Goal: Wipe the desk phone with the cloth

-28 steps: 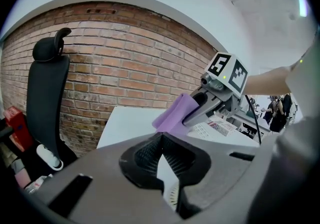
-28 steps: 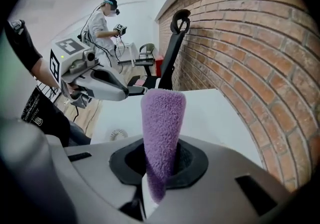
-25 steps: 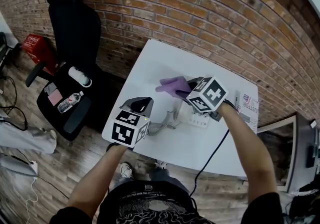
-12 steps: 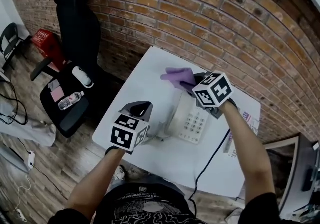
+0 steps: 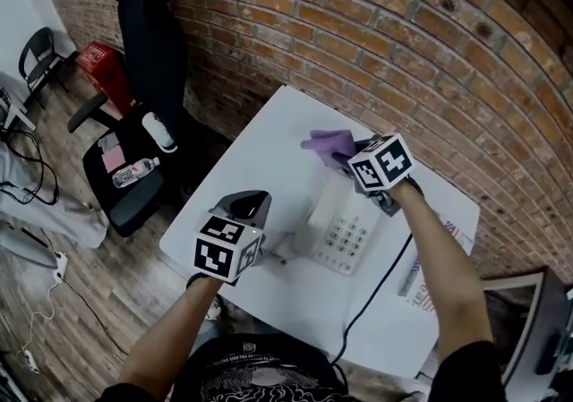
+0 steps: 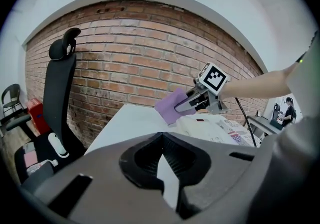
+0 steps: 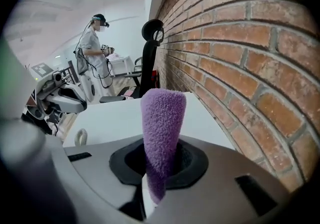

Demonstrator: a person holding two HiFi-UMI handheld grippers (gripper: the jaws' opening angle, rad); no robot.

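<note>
At far end of desk phone (image 5: 345, 226), as 0.5 s ago, R tongs (image 5: 354, 152) clamped on cloth (image 5: 328, 144); L tongs (image 5: 249, 205) together, empty.

The head view looks steeply down from above, taking in the white table (image 5: 269, 158), the left gripper (image 5: 249, 205), the right gripper (image 5: 347, 155) and the brick wall (image 5: 403, 33) beyond their fingers. The left gripper view sits close behind its own jaws, low over the table, facing the wall; past its fingertips it catches the right gripper. The right gripper view looks along the wall toward the office chair (image 7: 150, 53), with the purple cloth (image 7: 161, 138) very near between its fingers. All three views share tabletop, wall and chair.
</note>
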